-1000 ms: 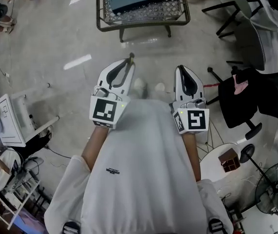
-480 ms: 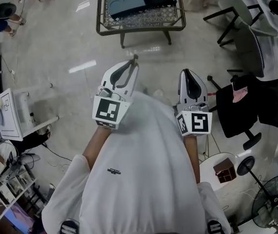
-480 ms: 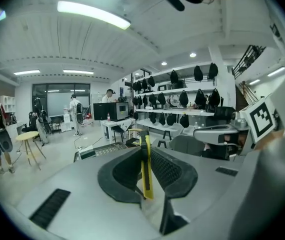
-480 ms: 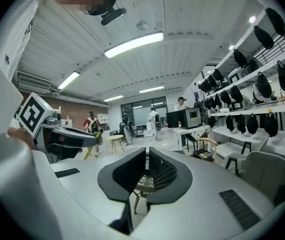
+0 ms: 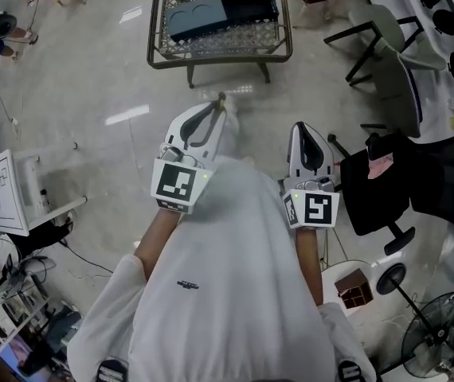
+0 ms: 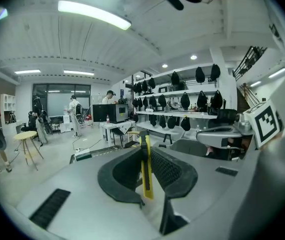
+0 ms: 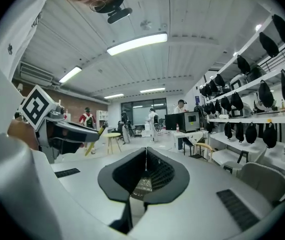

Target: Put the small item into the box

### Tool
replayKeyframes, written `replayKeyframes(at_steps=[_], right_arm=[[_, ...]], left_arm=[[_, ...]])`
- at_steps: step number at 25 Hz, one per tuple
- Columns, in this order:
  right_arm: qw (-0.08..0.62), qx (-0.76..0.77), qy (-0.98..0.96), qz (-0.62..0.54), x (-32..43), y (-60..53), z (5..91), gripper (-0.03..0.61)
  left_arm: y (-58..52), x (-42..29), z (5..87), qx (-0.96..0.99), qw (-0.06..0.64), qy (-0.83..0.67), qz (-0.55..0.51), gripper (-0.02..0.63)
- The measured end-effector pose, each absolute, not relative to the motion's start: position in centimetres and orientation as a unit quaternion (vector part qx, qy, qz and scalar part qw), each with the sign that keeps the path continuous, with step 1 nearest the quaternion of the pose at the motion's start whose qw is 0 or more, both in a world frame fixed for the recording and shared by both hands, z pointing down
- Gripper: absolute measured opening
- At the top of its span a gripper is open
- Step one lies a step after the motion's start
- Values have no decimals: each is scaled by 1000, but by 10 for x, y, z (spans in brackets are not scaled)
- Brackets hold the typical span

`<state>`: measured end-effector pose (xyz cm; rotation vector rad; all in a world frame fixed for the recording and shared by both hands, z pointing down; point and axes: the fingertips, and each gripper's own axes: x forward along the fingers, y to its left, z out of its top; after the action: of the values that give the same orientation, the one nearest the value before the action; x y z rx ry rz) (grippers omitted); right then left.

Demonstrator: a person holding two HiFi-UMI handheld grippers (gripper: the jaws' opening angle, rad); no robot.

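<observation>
Both grippers are held up in front of a white shirt, above the floor. My left gripper is shut on a thin yellow strip-like item, which stands upright between its dark pads in the left gripper view as the yellow item. My right gripper is shut with nothing between its jaws, seen also as the right gripper. A blue-grey box and a dark box lie on a wire-mesh table ahead, well beyond both grippers.
A black office chair draped with dark cloth stands close on the right, a grey chair behind it. A small round table with a brown box and a fan are at the lower right. A white machine sits left. People stand far off.
The wire-mesh table has come further into view and the chairs have shifted left. Both grippers stay in front of the chest, the left still shut on the yellow item.
</observation>
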<state>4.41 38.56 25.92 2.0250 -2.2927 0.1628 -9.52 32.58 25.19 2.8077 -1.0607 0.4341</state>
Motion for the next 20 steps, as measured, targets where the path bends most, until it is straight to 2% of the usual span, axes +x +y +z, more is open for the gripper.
replayKeyframes(at_steps=[5,9,20], right_arm=[[64,658,-750,12,48,355,253,-2],[37,653,-756,26,56,321,254,-2],[41,648,-760,24,74,181,242,-2]], left_arm=[[294,-88,263,924,69,-352,135,55],[259,-79,265,923,75,-355,130,55],[119,-51,261,929,84,-336,127,55]])
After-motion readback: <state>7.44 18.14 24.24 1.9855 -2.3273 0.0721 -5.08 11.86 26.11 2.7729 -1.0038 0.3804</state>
